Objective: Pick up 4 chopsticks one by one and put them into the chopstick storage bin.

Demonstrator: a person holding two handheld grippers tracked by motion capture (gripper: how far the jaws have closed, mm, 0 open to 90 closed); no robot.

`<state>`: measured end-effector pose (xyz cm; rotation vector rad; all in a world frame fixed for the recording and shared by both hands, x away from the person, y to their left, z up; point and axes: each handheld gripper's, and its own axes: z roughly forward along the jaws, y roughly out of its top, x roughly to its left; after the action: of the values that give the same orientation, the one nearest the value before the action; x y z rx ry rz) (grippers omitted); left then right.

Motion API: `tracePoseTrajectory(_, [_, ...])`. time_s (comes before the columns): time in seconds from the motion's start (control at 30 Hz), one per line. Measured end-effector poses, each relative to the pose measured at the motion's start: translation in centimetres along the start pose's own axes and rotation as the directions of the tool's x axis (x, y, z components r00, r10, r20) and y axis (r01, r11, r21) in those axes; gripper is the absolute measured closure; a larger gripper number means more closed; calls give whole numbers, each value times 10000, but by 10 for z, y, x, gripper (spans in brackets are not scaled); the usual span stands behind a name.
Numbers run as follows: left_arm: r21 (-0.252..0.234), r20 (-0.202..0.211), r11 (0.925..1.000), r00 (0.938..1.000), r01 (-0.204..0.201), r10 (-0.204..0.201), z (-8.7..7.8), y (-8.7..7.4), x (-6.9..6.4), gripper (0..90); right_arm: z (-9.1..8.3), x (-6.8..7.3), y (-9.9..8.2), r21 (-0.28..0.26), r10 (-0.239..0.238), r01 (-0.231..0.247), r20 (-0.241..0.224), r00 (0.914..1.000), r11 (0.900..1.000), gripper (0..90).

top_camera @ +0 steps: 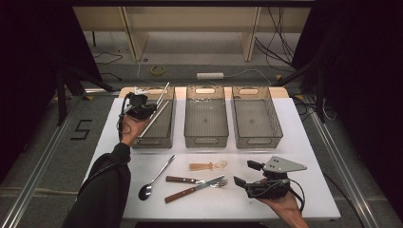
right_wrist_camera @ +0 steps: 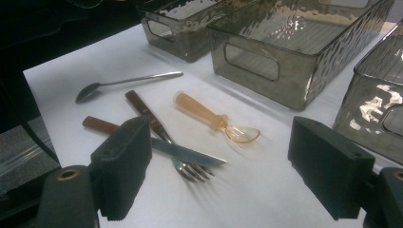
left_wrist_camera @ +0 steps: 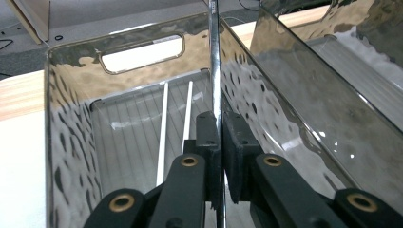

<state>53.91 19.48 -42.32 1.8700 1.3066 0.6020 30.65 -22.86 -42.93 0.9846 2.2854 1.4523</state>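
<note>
We are holding a thin metal rod [left_wrist_camera: 215,71] in our left gripper [top_camera: 141,110], whose jaws are pinched narrow on it, the pads pressing its shaft from both sides. In the left gripper view the rod is rising straight up between the pads, in front of the far wall of the left bin [left_wrist_camera: 76,71]. In the high view that gripper is hovering over the near half of the left bin [top_camera: 164,139], and the rod [top_camera: 164,92] is slanting up and away across the bin's far edge. A second metal rod [top_camera: 156,118] is lying slantwise below the gripper. Two pale sticks [left_wrist_camera: 162,133] are lying side by side on the ribbed floor of the bin.

We are keeping our right gripper [top_camera: 244,173] low over the near right part of the white table [top_camera: 294,123], its jaws spread wide with nothing between them. Ahead of it are lying a knife [right_wrist_camera: 157,142] crossed over a fork [right_wrist_camera: 164,135], an amber plastic spoon [right_wrist_camera: 214,118] and a metal spoon [right_wrist_camera: 123,81]. The middle bin [top_camera: 206,122] and the right bin [top_camera: 256,118] are standing beside the left one in a row.
</note>
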Motion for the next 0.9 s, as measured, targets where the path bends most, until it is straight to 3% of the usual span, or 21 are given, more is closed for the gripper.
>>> tracePoseTrajectory(0.23, [382,178,9992,9998,69,-76,4,-1,0,839,0,0,0,51,-31,31,-1,10000,10000,236])
tracePoseTrajectory(0.3, [716,216,9973,9996,141,-157,4,-1,-1,821,0,0,0,51,-22,22,0,10000,10000,236])
tracePoseTrajectory(0.37, [726,217,9972,9996,190,-206,3,0,-2,712,0,0,0,58,-24,24,2,10000,10000,236])
tracePoseTrajectory(0.47, [814,307,9962,9990,299,-325,-3,3,-4,647,0,0,0,50,-41,41,3,10000,10000,236])
tracePoseTrajectory(0.57, [954,656,9941,9962,511,-575,-12,5,-5,545,0,0,0,55,-18,18,4,10000,10000,236])
tracePoseTrajectory(0.7, [793,1267,9924,9865,940,-1036,-31,3,-9,450,0,1,0,47,-29,29,14,10000,10000,236])
tracePoseTrajectory(0.73, [833,1459,9923,9839,915,-1030,-36,2,-11,436,0,1,0,46,-38,37,17,10000,10000,236])
tracePoseTrajectory(0.83, [896,1478,9952,9876,393,-523,-50,-6,-21,395,0,1,0,67,-29,28,7,10000,10000,236])
tracePoseTrajectory(0.9, [820,1557,9963,9871,260,-386,-59,-11,-28,376,1,1,0,64,-15,15,3,10000,10000,236])
